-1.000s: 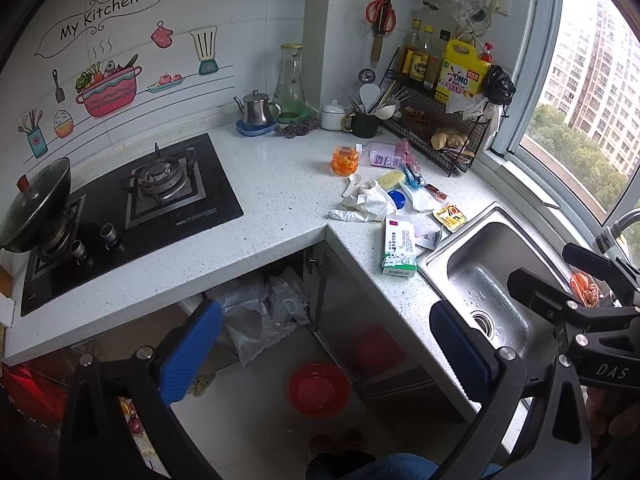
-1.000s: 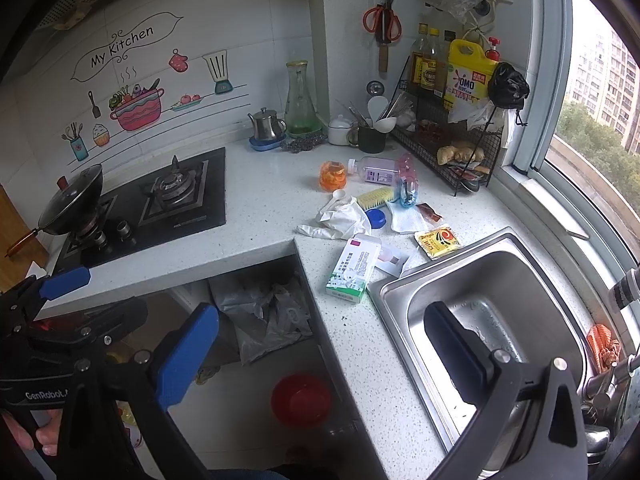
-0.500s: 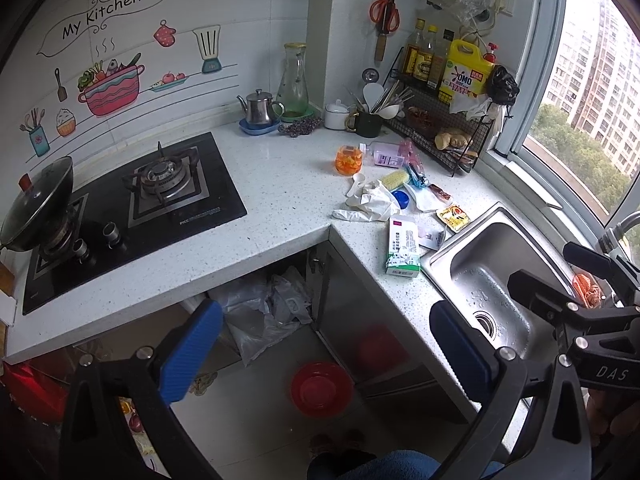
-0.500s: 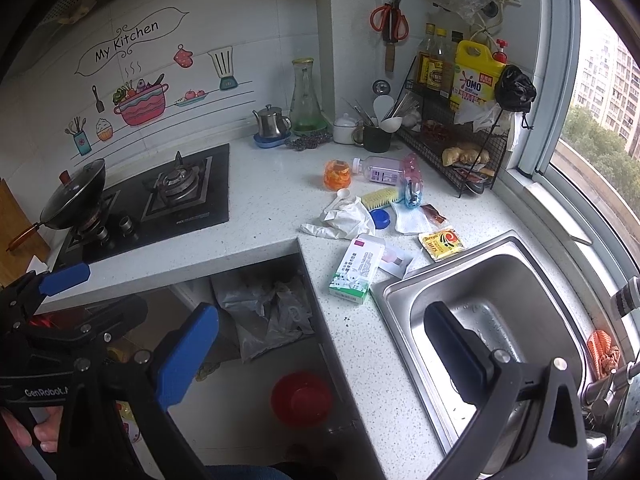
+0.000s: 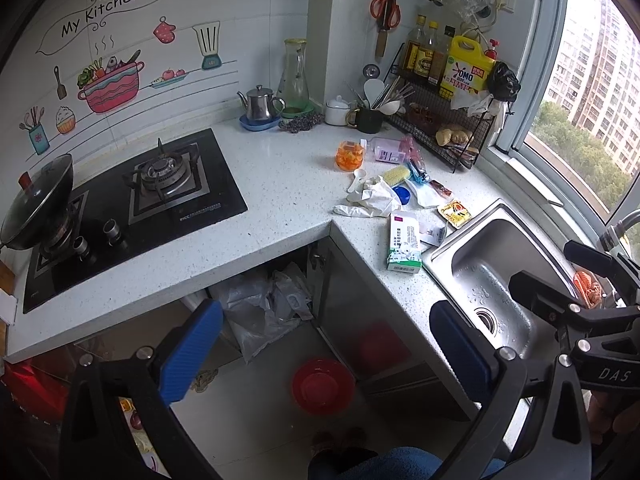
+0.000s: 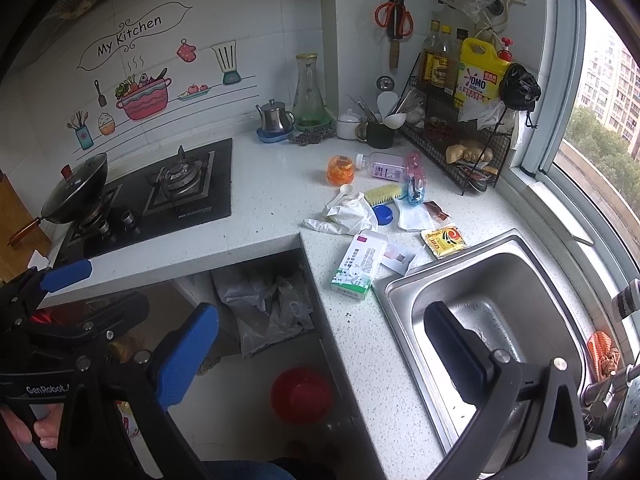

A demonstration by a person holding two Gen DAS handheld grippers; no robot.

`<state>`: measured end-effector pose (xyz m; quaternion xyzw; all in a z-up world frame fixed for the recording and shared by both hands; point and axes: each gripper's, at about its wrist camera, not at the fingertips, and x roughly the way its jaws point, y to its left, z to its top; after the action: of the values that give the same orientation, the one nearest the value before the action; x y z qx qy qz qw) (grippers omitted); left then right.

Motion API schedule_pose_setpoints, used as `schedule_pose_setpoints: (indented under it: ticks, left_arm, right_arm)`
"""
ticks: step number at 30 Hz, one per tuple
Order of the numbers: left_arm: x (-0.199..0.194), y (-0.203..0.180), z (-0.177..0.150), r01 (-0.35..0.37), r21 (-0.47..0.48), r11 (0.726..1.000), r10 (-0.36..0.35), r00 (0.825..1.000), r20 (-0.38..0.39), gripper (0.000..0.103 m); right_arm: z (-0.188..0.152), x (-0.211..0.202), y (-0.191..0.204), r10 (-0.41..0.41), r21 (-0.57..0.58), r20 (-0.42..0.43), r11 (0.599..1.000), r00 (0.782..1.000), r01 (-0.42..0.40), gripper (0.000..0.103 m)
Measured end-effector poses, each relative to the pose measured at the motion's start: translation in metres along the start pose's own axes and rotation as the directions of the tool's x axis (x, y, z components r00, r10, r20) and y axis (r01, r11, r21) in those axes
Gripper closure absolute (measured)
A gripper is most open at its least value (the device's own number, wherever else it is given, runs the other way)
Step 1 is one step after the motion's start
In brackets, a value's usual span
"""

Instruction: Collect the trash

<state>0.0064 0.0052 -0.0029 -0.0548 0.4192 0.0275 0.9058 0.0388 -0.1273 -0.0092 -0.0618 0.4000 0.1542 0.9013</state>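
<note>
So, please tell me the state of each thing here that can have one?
left hand-held gripper: open, empty
right hand-held gripper: open, empty
wok: lidded, on the stove
green-and-white carton: lying flat beside the sink
sink: no dishes inside
pink-label bottle: lying on its side

Two grippers: left gripper (image 5: pixel 326 354), right gripper (image 6: pixel 320 354), each with jaws spread. Ahead of them on the counter (image 5: pixel 280 184):
- one carton (image 5: pixel 404 248)
- one crumpled tissue (image 5: pixel 370 202)
- one yellow sachet (image 5: pixel 454 213)
- one orange jar (image 5: pixel 351 155)
- one blue cap (image 5: pixel 402 195)
- one kettle (image 5: pixel 260 103)

Below: one red bowl (image 5: pixel 322 385).
</note>
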Motion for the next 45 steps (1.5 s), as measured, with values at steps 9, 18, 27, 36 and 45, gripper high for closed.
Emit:
schedule_pose_setpoints:
  ticks: [9,18,27,36,45]
  left_arm:
    - [-0.001,-0.003,-0.001,0.002,0.006,1.000,-0.002,1.000,0.001,0.000]
    - [0.003,-0.007,0.004,0.008,0.015,1.000,-0.008,1.000,-0.006,0.000]
    - [0.023,-0.021,0.016,0.023,0.059,0.998,-0.022,0.999,-0.024,0.000]
    - [0.075,-0.028,0.055,0.082,0.179,0.980,-0.069,0.995,-0.075,0.000]
    - [0.182,-0.012,0.137,0.215,0.378,0.901,-0.160,0.972,-0.172,0.000]
  right_arm:
    - [0.000,0.001,0.000,0.002,0.001,0.000,1.000,1.000,-0.002,0.000]
    - [0.001,0.002,-0.001,0.003,0.000,-0.005,1.000,1.000,-0.003,0.000]
    - [0.006,0.011,-0.012,0.002,0.001,-0.021,1.000,1.000,-0.002,0.000]
    - [0.024,0.046,-0.031,-0.020,0.072,-0.048,0.997,0.999,0.023,0.000]
    - [0.064,0.135,-0.047,-0.076,0.232,-0.126,0.967,0.989,0.104,0.000]
